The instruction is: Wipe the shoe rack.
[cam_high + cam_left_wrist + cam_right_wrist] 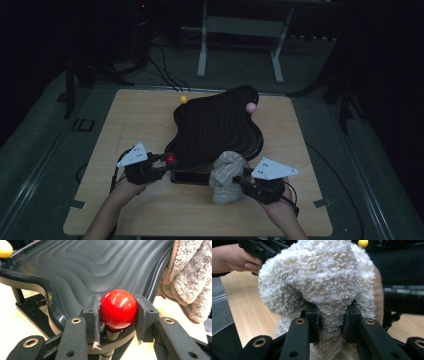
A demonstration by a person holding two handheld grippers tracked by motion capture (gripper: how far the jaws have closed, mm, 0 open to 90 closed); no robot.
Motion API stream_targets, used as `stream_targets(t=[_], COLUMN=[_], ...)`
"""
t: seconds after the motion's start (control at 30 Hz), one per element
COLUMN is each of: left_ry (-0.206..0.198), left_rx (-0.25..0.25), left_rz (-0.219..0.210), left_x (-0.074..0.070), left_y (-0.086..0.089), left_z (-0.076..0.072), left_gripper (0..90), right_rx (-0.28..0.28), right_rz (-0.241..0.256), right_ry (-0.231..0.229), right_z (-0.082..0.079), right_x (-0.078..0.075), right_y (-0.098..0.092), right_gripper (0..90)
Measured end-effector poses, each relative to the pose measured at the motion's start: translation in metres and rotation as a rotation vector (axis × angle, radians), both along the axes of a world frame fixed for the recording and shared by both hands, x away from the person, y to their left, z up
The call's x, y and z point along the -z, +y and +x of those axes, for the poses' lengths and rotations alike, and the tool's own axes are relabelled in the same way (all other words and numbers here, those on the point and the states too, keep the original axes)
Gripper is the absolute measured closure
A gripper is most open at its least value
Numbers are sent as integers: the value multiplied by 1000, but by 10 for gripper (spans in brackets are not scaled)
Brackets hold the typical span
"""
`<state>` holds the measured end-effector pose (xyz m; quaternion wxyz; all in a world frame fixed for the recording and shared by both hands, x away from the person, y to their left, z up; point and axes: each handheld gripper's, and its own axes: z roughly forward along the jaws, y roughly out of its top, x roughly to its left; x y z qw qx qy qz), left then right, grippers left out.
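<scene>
Here, the left gripper (117,315) is clamped on the glossy red ball knob (118,308) at the near-left corner of the black, wavy-ribbed plastic tray (220,125), which stands on the light wooden table (130,120). The right gripper (331,322) pinches a fold of the fluffy cream cloth (322,277), bunched against the tray's near edge. A yellow ball knob (184,99) and a pink ball knob (251,107) mark the tray's far corners.
</scene>
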<state>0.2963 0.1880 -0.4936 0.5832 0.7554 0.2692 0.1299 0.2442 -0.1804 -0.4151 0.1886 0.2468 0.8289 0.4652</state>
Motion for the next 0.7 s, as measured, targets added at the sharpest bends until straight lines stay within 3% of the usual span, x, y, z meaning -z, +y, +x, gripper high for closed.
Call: stream_targets(t=[0.13, 0.23, 0.37, 0.57, 0.7], left_ry=[-1, -2, 1, 4, 4], left_rx=[2, 4, 3, 4, 5], left_rz=[-4, -1, -2, -7, -6], left_x=[1, 0, 0, 1, 0], left_y=[0, 0, 0, 0, 0], left_z=[0, 0, 0, 0, 0], left_gripper=[600, 599, 599, 599, 599], right_rx=[16, 16, 9, -1, -6], right_rz=[14, 29, -10, 2, -27], right_ry=[-41, -27, -3, -41, -27], right_z=[-2, 1, 4, 0, 7], right_x=[-10, -5, 7, -7, 10], right_y=[-1, -2, 6, 11, 20], right_gripper=[716, 716, 717, 717, 718])
